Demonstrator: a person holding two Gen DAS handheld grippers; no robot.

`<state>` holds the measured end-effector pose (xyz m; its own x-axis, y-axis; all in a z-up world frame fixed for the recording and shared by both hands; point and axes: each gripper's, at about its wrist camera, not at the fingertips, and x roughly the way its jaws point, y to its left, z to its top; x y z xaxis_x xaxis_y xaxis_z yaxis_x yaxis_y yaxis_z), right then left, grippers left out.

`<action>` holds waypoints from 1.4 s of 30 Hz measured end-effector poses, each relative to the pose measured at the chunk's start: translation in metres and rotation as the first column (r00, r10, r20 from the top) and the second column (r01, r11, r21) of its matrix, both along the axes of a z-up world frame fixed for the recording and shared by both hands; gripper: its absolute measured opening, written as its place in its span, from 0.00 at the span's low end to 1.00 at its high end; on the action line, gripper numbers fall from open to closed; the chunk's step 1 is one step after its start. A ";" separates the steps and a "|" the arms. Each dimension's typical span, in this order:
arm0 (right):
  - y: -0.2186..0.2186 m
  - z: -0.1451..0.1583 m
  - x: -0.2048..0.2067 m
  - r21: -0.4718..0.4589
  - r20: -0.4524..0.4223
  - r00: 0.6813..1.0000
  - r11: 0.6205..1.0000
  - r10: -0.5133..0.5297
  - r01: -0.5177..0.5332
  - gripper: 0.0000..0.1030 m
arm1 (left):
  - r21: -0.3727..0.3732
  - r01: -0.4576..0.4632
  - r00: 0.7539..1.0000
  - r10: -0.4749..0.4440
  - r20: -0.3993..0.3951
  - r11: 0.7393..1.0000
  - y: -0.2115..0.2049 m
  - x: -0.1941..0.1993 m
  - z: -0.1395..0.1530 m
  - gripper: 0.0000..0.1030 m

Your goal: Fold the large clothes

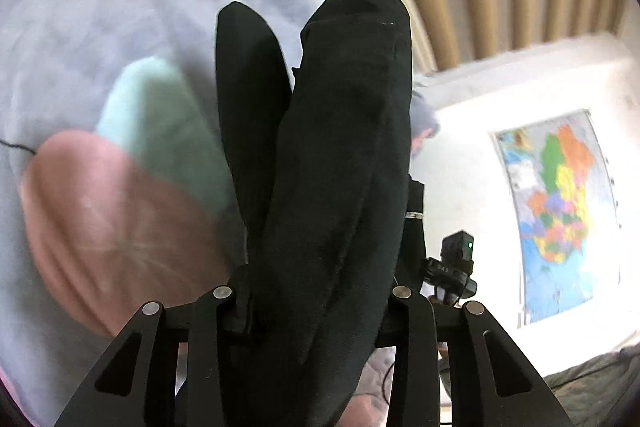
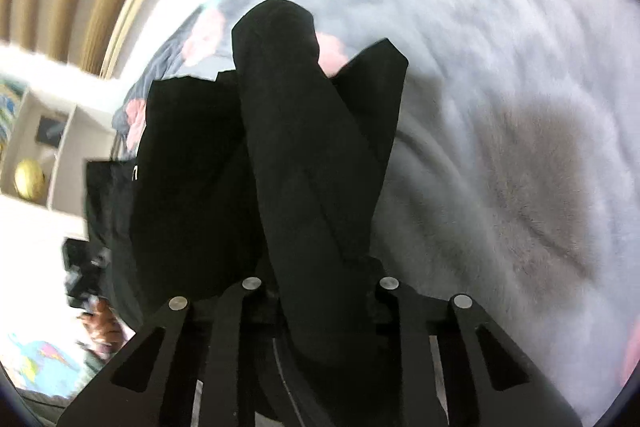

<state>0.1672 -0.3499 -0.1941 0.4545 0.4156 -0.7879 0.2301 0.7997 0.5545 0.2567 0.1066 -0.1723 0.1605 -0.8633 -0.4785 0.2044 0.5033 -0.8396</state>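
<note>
My left claw [image 1: 312, 307] and right claw [image 2: 320, 299] each clamp the black garment [image 1: 336, 155] (bunched ahead), above the bedspread [image 2: 500, 107].

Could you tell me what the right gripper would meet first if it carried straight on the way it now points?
The right gripper is already wrapped in the black garment it grips; beyond that, probably the grey floral bedspread, though depth is unclear.

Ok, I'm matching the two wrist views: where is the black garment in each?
Left wrist: black garment fills the centre, rising from the tool.
Right wrist: black garment centre and centre-left, spreading leftward.
Shared landmark: grey floral bedspread behind it.
</note>
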 end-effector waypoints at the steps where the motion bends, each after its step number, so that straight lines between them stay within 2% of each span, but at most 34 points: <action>1: 0.010 0.012 -0.003 -0.025 0.017 1.000 1.000 0.013 -0.013 0.25 | -0.004 0.007 1.000 -0.007 0.024 1.000 -0.003 -0.010 0.013 0.38; 7: 0.050 0.084 -0.046 -0.127 0.097 0.993 0.990 0.065 -0.053 0.25 | -0.035 0.001 0.995 0.003 0.102 0.999 0.008 -0.069 0.066 0.38; 9: 0.044 0.105 -0.072 -0.131 0.118 0.991 0.990 0.070 -0.054 0.25 | -0.038 -0.003 0.994 0.007 0.108 0.999 0.024 -0.091 0.075 0.38; 12: 0.053 0.120 -0.102 -0.141 0.105 0.992 0.988 0.075 -0.060 0.25 | -0.028 -0.002 0.996 0.004 0.092 1.000 0.046 -0.125 0.074 0.39; 16: 0.066 0.111 -0.136 -0.163 0.040 0.995 0.983 0.090 -0.082 0.25 | -0.001 -0.010 1.000 0.010 0.010 1.000 0.058 -0.160 0.051 0.39; 19: 0.069 0.078 -0.155 -0.133 -0.038 0.997 0.989 0.062 -0.066 0.25 | 0.060 -0.011 0.998 0.014 -0.057 0.998 0.065 -0.184 0.022 0.40; 20: 0.069 0.062 -0.160 -0.126 -0.071 0.996 0.990 0.047 -0.056 0.25 | 0.091 -0.022 0.994 0.031 -0.103 0.996 0.069 -0.186 0.004 0.42; 21: 0.068 0.052 -0.175 -0.131 -0.092 0.995 0.990 0.040 -0.052 0.25 | 0.131 -0.051 0.981 0.074 -0.177 0.990 0.075 -0.187 -0.022 0.44; 23: 0.063 0.020 -0.180 -0.154 -0.143 0.990 0.988 -0.010 -0.012 0.27 | 0.209 -0.126 0.948 0.180 -0.264 0.970 0.095 -0.188 -0.065 0.47; 24: 0.058 0.009 -0.182 -0.167 -0.162 0.986 0.986 -0.044 0.017 0.32 | 0.209 -0.179 0.909 0.243 -0.338 0.961 0.113 -0.190 -0.093 0.52; 25: 0.047 -0.004 -0.184 -0.145 -0.187 0.978 0.987 -0.097 0.070 0.34 | 0.185 -0.211 0.882 0.268 -0.387 0.960 0.123 -0.191 -0.107 0.54; 26: 0.034 -0.015 -0.187 -0.085 -0.205 0.967 0.987 -0.149 0.134 0.37 | 0.136 -0.249 0.849 0.283 -0.446 0.959 0.134 -0.194 -0.119 0.55; 27: 0.025 -0.021 -0.190 -0.047 -0.214 0.960 0.984 -0.181 0.175 0.37 | 0.090 -0.275 0.829 0.283 -0.482 0.957 0.142 -0.197 -0.125 0.55; 28: 0.016 -0.024 -0.194 -0.019 -0.219 0.952 0.977 -0.212 0.213 0.39 | 0.093 -0.271 0.830 0.282 -0.481 0.958 0.146 -0.198 -0.121 0.55; 29: 0.009 -0.023 -0.198 -0.013 -0.225 0.946 0.971 -0.236 0.239 0.46 | 0.108 -0.262 0.838 0.281 -0.467 0.959 0.148 -0.198 -0.115 0.55; 31: 0.003 -0.014 -0.205 -0.029 -0.219 0.943 0.968 -0.249 0.248 0.51 | 0.158 -0.245 0.870 0.289 -0.400 0.957 0.157 -0.199 -0.092 0.55; 33: -0.001 0.000 -0.213 -0.084 -0.203 0.944 0.965 -0.260 0.247 0.54 | 0.192 -0.258 0.885 0.311 -0.345 0.947 0.166 -0.196 -0.070 0.55; 35: -0.001 0.021 -0.219 -0.174 -0.182 0.945 0.955 -0.272 0.241 0.54 | 0.240 -0.251 0.921 0.308 -0.239 0.938 0.169 -0.196 -0.034 0.55; 36: 0.004 0.036 -0.221 -0.260 -0.170 0.946 0.939 -0.275 0.226 0.54 | 0.267 -0.238 0.938 0.292 -0.188 0.934 0.163 -0.197 -0.016 0.55; 39: 0.046 0.073 -0.222 -0.444 -0.110 0.976 0.888 -0.190 0.123 0.57 | 0.282 -0.182 0.976 0.208 -0.067 0.942 0.143 -0.189 0.023 0.55; 41: 0.076 0.082 -0.212 -0.466 -0.080 0.990 0.882 -0.112 0.062 0.59 | 0.284 -0.122 0.990 0.137 -0.033 0.951 0.110 -0.195 0.038 0.55; 42: 0.091 0.083 -0.207 -0.450 -0.068 0.995 0.893 -0.075 0.036 0.59 | 0.301 -0.082 0.995 0.094 -0.026 0.950 0.090 -0.204 0.042 0.55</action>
